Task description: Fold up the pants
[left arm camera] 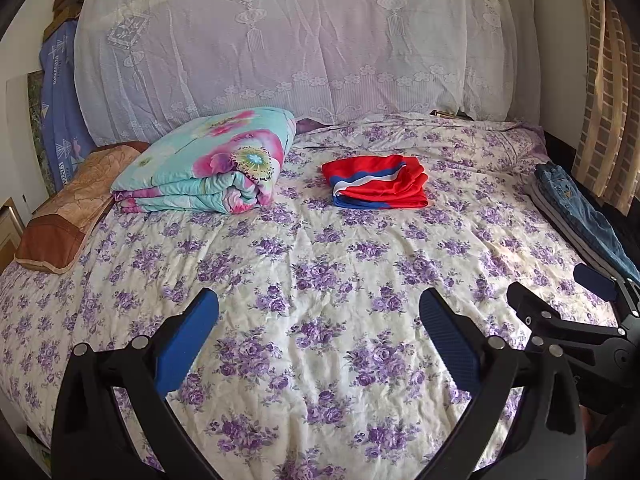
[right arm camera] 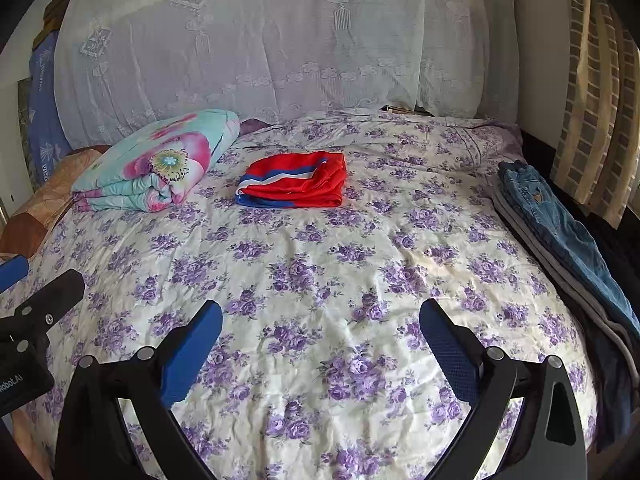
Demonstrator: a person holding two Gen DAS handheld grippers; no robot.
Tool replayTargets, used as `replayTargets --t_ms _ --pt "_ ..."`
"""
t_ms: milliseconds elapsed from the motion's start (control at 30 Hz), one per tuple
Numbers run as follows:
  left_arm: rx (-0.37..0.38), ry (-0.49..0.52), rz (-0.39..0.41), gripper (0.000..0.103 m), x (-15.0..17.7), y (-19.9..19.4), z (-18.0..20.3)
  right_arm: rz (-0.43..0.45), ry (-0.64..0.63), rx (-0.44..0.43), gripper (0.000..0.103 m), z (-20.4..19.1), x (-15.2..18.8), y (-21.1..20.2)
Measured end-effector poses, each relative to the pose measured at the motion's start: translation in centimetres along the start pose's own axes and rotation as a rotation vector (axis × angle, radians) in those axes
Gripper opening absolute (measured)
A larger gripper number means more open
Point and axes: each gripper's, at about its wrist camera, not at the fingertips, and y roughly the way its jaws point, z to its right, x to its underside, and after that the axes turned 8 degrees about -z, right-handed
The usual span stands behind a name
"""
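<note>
Left wrist view shows the left tool (left arm camera: 319, 336) hanging over the near part of the bed (left arm camera: 320, 264), its blue pads spread wide apart with nothing between them. The right tool (right arm camera: 321, 340) sits the same way in its own view, pads apart and empty, just beside its partner.

Taking the bed's floral sheet as the landmark: a red garment with a white and blue stripe (left arm camera: 376, 181) lies toward the far middle of the sheet, already folded into a compact stack. It looks like one finished piece, though whether it is pants or shorts cannot be told. Along the right edge of the sheet, blue jeans (right arm camera: 560, 220) lie stretched out long over grey and dark garments (right arm camera: 580, 296), none of them folded. On the far left of the sheet rests a folded floral quilt (left arm camera: 204, 164).

So the work seems partly done: one item folded, with the jeans pile probably left. Neither tool touches any cloth at this moment.
</note>
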Motion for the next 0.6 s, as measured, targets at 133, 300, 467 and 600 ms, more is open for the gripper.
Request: replayTargets --t_ms 133,300,467,600 --pt "0.0 -0.001 -0.002 0.098 0.0 -0.06 0.0 0.0 -0.002 0.001 0.099 -0.15 0.01 -0.05" --pt "0.0 0.004 -0.003 0.098 0.04 -0.18 0.15 0.0 0.002 0.003 0.099 -0.31 0.03 -0.09" --pt "0.004 -0.001 -0.014 0.098 0.11 -0.13 0.23 -0.002 -0.008 -0.004 0.099 -0.33 -0.02 -0.02" --pt "0.009 0.0 -0.022 0.098 0.14 0.2 -0.04 -0.005 -0.015 -0.012 0.099 -0.17 -0.05 0.12"
